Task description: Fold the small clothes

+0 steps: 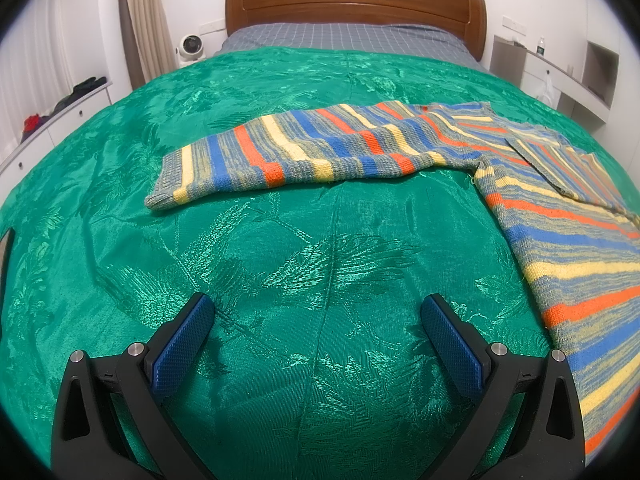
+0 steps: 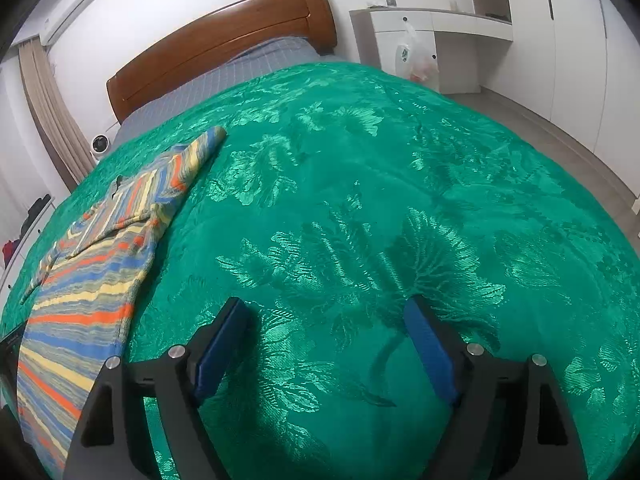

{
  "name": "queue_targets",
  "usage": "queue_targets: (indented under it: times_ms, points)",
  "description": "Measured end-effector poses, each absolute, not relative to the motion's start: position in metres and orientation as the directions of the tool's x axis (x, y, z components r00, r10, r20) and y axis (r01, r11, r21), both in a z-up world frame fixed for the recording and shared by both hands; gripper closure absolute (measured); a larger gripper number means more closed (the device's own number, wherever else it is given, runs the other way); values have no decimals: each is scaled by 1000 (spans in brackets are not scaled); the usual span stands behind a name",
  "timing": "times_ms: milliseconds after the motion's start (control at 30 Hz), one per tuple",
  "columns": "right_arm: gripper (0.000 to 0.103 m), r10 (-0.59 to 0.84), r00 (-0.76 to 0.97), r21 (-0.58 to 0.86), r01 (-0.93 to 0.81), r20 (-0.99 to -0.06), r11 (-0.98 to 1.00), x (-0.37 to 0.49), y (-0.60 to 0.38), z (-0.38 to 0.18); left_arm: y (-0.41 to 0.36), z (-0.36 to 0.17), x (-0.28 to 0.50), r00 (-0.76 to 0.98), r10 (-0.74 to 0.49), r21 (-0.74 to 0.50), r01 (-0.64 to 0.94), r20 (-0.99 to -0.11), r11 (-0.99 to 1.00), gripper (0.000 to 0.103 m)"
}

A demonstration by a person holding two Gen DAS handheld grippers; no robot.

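Observation:
A small striped knit sweater (image 1: 560,216) in blue, orange, yellow and grey lies flat on the green bedspread (image 1: 280,260). Its body is at the right of the left wrist view, and one sleeve (image 1: 288,152) stretches out to the left. My left gripper (image 1: 318,312) is open and empty, hovering over bare bedspread in front of that sleeve. In the right wrist view the sweater (image 2: 92,264) lies at the far left, with its other sleeve (image 2: 196,156) pointing towards the headboard. My right gripper (image 2: 326,316) is open and empty over the bedspread (image 2: 400,200), to the right of the sweater.
A wooden headboard (image 1: 352,4) and a grey checked sheet (image 1: 344,38) are at the far end of the bed. A white fan (image 1: 190,46) stands left of the bed. White cabinets and a shelf (image 2: 432,24) with a hanging plastic bag (image 2: 416,56) are on the right.

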State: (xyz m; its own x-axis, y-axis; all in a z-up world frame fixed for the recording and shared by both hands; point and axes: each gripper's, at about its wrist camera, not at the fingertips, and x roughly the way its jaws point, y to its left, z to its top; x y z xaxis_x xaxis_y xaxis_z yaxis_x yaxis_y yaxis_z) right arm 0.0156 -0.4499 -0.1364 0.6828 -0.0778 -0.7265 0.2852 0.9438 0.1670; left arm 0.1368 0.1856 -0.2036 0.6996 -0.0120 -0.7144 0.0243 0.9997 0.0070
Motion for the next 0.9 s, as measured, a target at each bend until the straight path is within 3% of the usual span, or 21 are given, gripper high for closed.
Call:
queue_targets:
  times_ms: [900]
  points:
    - [15, -73, 684, 162, 272, -726, 948, 20, -446, -139, 186, -203, 137, 701, -12, 8, 24, -713, 1000, 0]
